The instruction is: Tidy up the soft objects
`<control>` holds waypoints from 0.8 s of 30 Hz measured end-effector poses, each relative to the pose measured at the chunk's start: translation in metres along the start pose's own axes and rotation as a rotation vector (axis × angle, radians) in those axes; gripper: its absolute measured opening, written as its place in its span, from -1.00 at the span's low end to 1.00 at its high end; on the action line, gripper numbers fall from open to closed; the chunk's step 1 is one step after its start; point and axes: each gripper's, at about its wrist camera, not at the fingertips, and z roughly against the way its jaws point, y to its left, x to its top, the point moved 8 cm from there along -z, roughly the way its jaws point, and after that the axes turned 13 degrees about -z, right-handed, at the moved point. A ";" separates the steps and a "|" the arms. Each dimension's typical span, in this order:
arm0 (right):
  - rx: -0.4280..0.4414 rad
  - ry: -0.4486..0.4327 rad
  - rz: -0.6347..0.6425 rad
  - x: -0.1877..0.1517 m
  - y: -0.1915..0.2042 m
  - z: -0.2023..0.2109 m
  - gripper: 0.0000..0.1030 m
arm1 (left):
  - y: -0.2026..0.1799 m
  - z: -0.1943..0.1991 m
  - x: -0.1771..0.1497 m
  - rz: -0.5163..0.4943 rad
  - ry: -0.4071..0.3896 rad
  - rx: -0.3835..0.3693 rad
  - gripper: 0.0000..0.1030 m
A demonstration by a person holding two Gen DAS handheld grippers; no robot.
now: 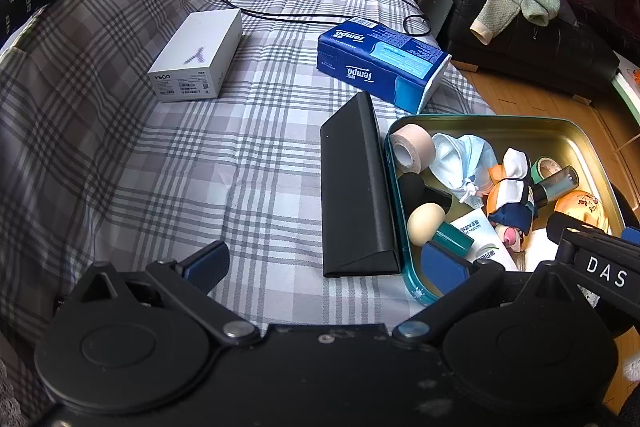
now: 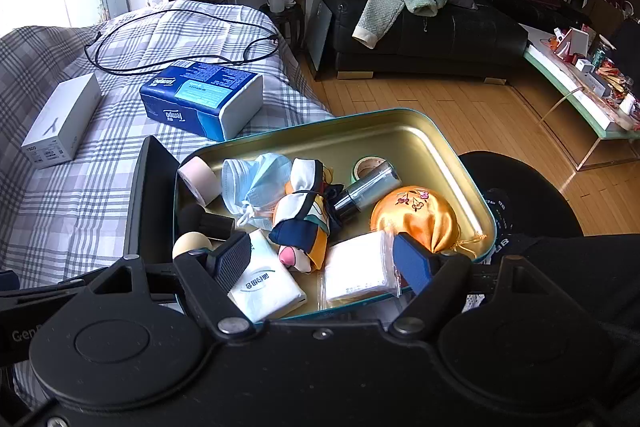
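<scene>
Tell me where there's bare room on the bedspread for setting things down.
The widest bare stretch of bedspread lies between the white box, the black case and the left gripper. A smaller gap separates the white box from the tissue pack. The tin is crowded; the right gripper hovers over it.

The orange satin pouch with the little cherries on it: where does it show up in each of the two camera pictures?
Left wrist view: the orange pouch is at the far right, in the tin, partly behind the right gripper's black frame.
Right wrist view: the pouch is right of centre, in the tin's right half, in plain sight.
Shared landmark: the blue Tempo tissue pack lies on the plaid cover beyond the tin.
</scene>
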 end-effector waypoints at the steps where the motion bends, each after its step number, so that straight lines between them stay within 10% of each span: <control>1: 0.000 0.000 0.000 0.000 0.000 0.000 0.45 | 0.000 0.000 0.000 0.000 0.000 0.000 0.99; 24: 0.002 -0.001 0.004 -0.001 0.002 0.000 0.45 | 0.000 -0.001 -0.001 -0.006 0.001 0.000 0.99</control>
